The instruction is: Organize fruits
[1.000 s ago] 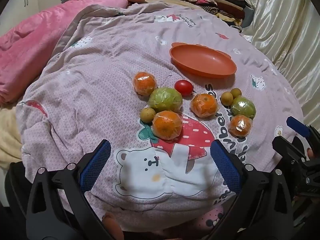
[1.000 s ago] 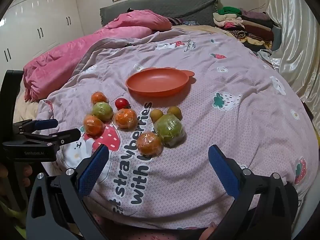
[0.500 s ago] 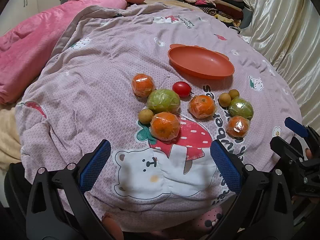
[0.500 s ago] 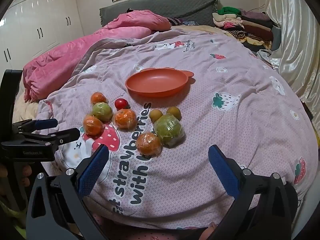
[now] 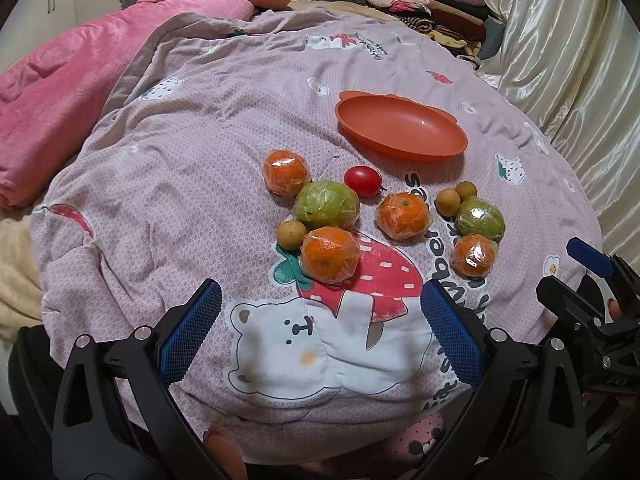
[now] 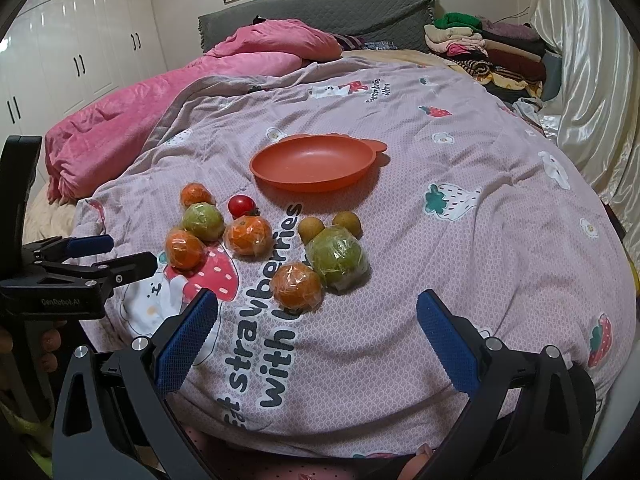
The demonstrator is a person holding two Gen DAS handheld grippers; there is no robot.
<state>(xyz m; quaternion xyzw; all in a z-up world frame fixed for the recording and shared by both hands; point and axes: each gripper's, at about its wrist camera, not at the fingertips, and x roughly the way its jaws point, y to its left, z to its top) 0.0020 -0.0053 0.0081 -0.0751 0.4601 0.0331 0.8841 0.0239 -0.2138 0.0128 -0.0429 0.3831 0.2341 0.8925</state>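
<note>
A shallow oval orange plastic dish (image 5: 400, 130) lies empty on the pinkish-lilac printed quilt (image 5: 192, 168) that covers the bed, and every fruit sits on the quilt on the near side of that dish, none inside it.

Closest to the dish is a small glossy red tomato (image 5: 362, 181), just off its near rim. Left of the tomato, a film-wrapped orange mandarin (image 5: 285, 172) touches a larger film-wrapped green fruit (image 5: 327, 205). Further from the dish, a small tan round fruit (image 5: 291, 235) rests against a second wrapped mandarin (image 5: 330, 255), which lies on the printed strawberry. A third wrapped mandarin (image 5: 403, 216) sits alone, near the dish's middle.

Below the dish's right end, two small tan round fruits (image 5: 456, 197) lie side by side, touching a second wrapped green fruit (image 5: 479, 219); a fourth wrapped mandarin (image 5: 473, 255) presses against that green fruit on the side away from the dish.

The left tool (image 5: 318, 338), with blue ribbed pads, is spread wide and holds nothing, hanging over the white bear print, well short of the dish. The right tool (image 6: 318, 338) is likewise spread and empty, its opening facing the fourth mandarin and the dish beyond.

A crumpled pink blanket (image 6: 172, 104) lies far left of the dish.
</note>
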